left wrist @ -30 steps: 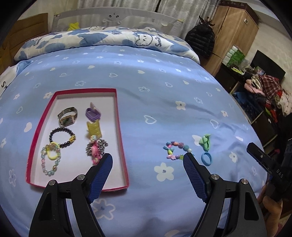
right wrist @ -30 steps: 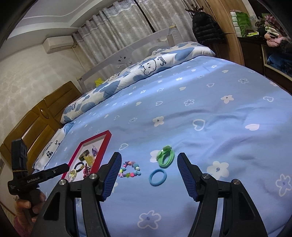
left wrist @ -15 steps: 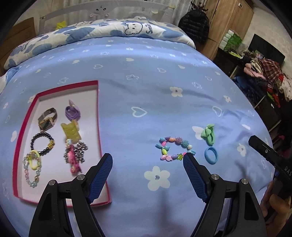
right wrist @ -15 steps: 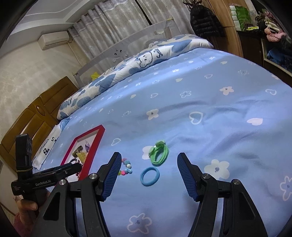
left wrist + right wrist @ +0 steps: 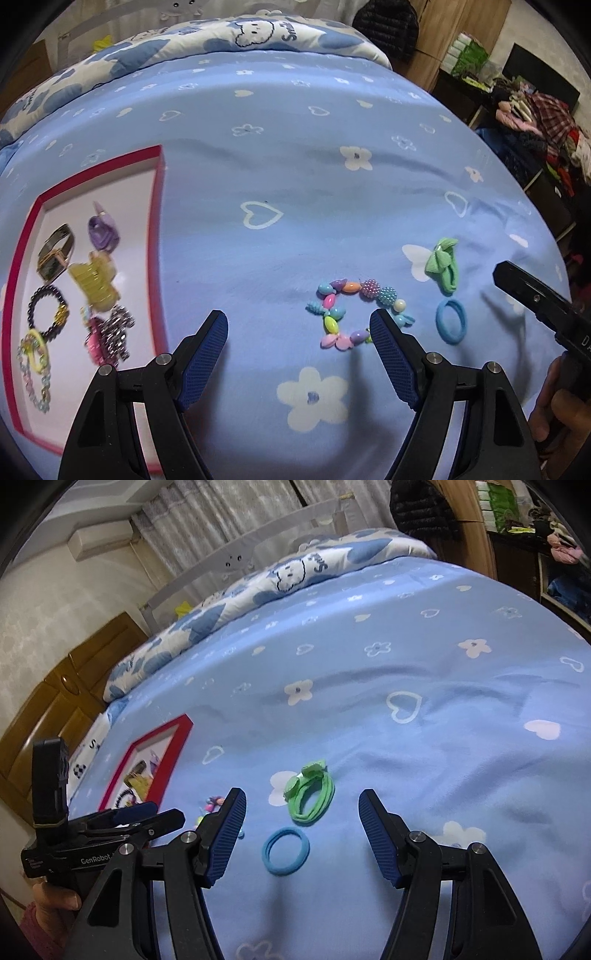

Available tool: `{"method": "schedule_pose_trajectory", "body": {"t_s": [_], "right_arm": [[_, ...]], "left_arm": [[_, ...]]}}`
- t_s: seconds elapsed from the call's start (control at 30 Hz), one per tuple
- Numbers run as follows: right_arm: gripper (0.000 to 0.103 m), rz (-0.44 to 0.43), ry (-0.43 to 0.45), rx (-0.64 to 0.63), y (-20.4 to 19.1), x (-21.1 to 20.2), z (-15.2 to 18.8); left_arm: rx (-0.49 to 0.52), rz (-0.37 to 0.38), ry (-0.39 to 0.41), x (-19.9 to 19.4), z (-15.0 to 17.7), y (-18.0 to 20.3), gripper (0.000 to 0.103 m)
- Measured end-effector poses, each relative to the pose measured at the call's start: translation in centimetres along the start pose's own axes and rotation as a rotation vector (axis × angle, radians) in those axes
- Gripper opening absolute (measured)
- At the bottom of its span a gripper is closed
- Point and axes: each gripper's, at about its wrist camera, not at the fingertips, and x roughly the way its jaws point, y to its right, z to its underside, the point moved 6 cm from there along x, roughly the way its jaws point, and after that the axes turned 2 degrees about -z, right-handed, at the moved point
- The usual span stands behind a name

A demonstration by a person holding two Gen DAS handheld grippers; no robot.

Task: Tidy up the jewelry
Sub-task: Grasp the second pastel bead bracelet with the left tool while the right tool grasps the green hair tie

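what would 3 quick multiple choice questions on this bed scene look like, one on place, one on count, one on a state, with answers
1. Where does the blue hair tie lie?
A. inside the red-rimmed box
B. on the bedspread, just nearer the camera than the green hair tie
C. on the pillow

2. How many loose pieces lie on the bedspread outside the box?
A. one
B. three
C. five

3. How does the right gripper stand?
A. open and empty
B. shut on the beaded bracelet
C. shut on the watch

Answers: B, it rests on the sheet below the green hair tie; B, the beaded bracelet and two hair ties lie outside the red-rimmed box; A, its fingers stand apart with nothing clamped.
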Motion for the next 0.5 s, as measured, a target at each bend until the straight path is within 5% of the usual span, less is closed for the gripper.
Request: {"method": "schedule_pose_trajectory", "body": {"t_s": [0.1,0.33,0.43,0.5], "right_arm": [[0.065,0.005,-0.031,-0.009,-0.1,1.4,0.0],[0.064,0.040,-0.093,-0.053,-0.5,4.2,0.5],[0.049,0.064,-0.110,-0.061,-0.3,4.9,0.6],[0.037,0.085,-0.114,-0.070,-0.1,5.1,0.6]], "left_arm": [[0.020,-0.010,-0.015,1.3,-0.3,0.4,0.077],[0.063,-0.014,-0.037,3.6,-0.9,1.0,0.053],[0.097,0.004,-0.035,4.0,-1.0,1.7,0.026],[0.112,0.012,-0.026,4.2,-1.0,2.1,0.021]]}}
